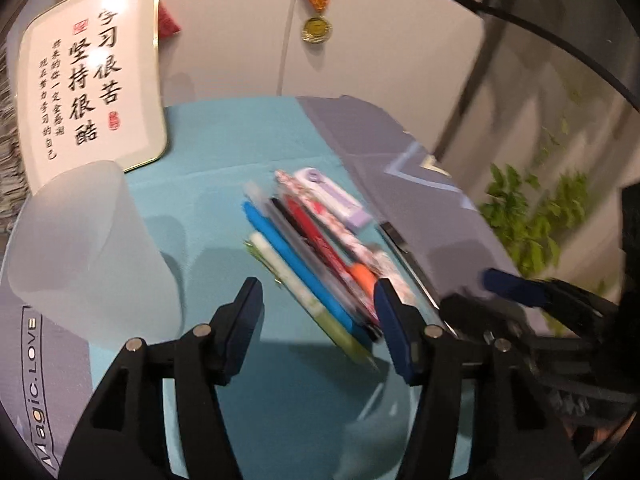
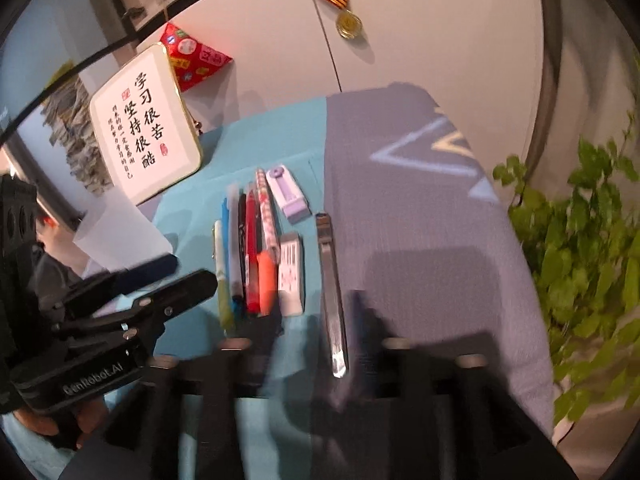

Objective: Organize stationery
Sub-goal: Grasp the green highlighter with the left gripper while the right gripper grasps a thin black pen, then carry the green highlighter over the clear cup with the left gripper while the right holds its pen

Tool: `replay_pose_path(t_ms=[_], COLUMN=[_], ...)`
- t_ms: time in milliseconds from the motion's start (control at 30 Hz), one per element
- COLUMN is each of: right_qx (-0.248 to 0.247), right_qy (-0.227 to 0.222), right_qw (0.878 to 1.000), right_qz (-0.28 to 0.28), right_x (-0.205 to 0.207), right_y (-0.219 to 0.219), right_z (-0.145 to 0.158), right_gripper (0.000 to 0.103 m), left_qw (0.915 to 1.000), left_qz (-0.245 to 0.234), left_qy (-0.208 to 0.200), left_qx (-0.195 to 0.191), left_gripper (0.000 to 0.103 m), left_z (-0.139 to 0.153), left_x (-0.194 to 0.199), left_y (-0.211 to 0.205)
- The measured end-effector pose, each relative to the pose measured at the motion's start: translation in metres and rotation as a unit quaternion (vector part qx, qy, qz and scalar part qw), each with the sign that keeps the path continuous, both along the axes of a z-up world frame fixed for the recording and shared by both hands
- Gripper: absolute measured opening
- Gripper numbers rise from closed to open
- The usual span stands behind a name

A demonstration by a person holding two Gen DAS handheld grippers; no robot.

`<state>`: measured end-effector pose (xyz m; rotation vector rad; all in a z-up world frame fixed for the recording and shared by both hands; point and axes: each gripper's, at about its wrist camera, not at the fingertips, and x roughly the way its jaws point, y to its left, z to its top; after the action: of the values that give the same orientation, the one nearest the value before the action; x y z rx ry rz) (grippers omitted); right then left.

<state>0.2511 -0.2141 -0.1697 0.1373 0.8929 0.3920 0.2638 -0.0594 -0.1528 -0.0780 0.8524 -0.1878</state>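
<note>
A row of pens (image 1: 316,256) lies on the teal cloth (image 1: 224,200): green-white, blue, black, red, orange and a patterned one. Past them lies a purple-white correction tape (image 1: 336,196). My left gripper (image 1: 318,312) stands open just short of the pens, whose near ends show between its fingers without touching the pads. In the right wrist view the same pens (image 2: 248,260) lie beside a white patterned eraser (image 2: 291,276), the correction tape (image 2: 288,192) and a silver metal strip (image 2: 332,292). My right gripper (image 2: 312,332), blurred, is open over their near ends.
A translucent white cup (image 1: 92,240) stands left of the pens. A framed calligraphy plaque (image 1: 88,92) leans at the back left. Grey cloth (image 2: 420,208) covers the table's right side, with green plant leaves (image 2: 580,248) beyond its edge. A medal (image 1: 316,30) hangs on the wall.
</note>
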Motion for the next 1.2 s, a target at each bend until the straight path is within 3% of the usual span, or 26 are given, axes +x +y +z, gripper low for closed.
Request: replay_pose_path(t_ms=[133,200,233,367,400,433,700,900,1067,1133,1200], right_qx=[-0.014,-0.017,-0.02,-0.019,-0.023,-0.027,-0.007,0.013,-0.011,-0.02,-0.041], right_qy=[-0.001,0.011,0.016,0.026,0.023,0.021,0.039,0.037,0.012,0.013,0.014], right_qw=[1.0,1.0,1.0,0.999,0.999,0.999,0.999,0.999,1.0,0.999,0.999], right_qz=[0.008,0.012,0.014,0.038,0.039,0.038,0.013,0.022,0.021,0.022,0.022], right_x=[0.007,0.011,0.013,0.012,0.01,0.007,-0.02,-0.037,-0.036,-0.029,-0.02], right_y=[0.006,0.008,0.009,0.016,0.018,0.018,-0.008,-0.019,-0.012,-0.01,-0.005], right_z=[-0.006,-0.013,-0.016,-0.022,-0.022,-0.022,-0.015,-0.007,0.003,0.003,0.002], right_gripper=[0.07,0.069,0.062,0.007,0.007,0.007,0.005,0.005,0.006,0.012,0.027], left_qw=[0.9992,0.9991,0.9991,0.9989,0.9991,0.9991,0.9931,0.9933,0.9945,0.9947,0.9941], left_qz=[0.003,-0.002,-0.008,-0.031,-0.033,-0.035,-0.083,-0.103,-0.096,-0.094,-0.098], left_qy=[0.039,0.041,0.042,0.034,0.027,0.024,0.072,0.048,0.042,0.041,0.044], left_qx=[-0.006,-0.006,-0.001,0.001,0.003,0.007,-0.041,-0.023,-0.012,-0.01,-0.015], left_gripper=[0.057,0.05,0.046,0.031,0.013,0.011,0.01,0.007,0.007,0.008,0.015], left_z=[-0.018,-0.02,-0.02,-0.02,-0.018,-0.017,-0.018,-0.005,-0.004,-0.005,-0.005], left_x=[0.015,0.017,0.017,0.011,0.008,0.007,-0.026,-0.054,-0.052,-0.048,-0.042], left_y=[0.001,-0.001,-0.003,-0.009,-0.009,-0.008,0.002,-0.001,0.0,-0.003,-0.009])
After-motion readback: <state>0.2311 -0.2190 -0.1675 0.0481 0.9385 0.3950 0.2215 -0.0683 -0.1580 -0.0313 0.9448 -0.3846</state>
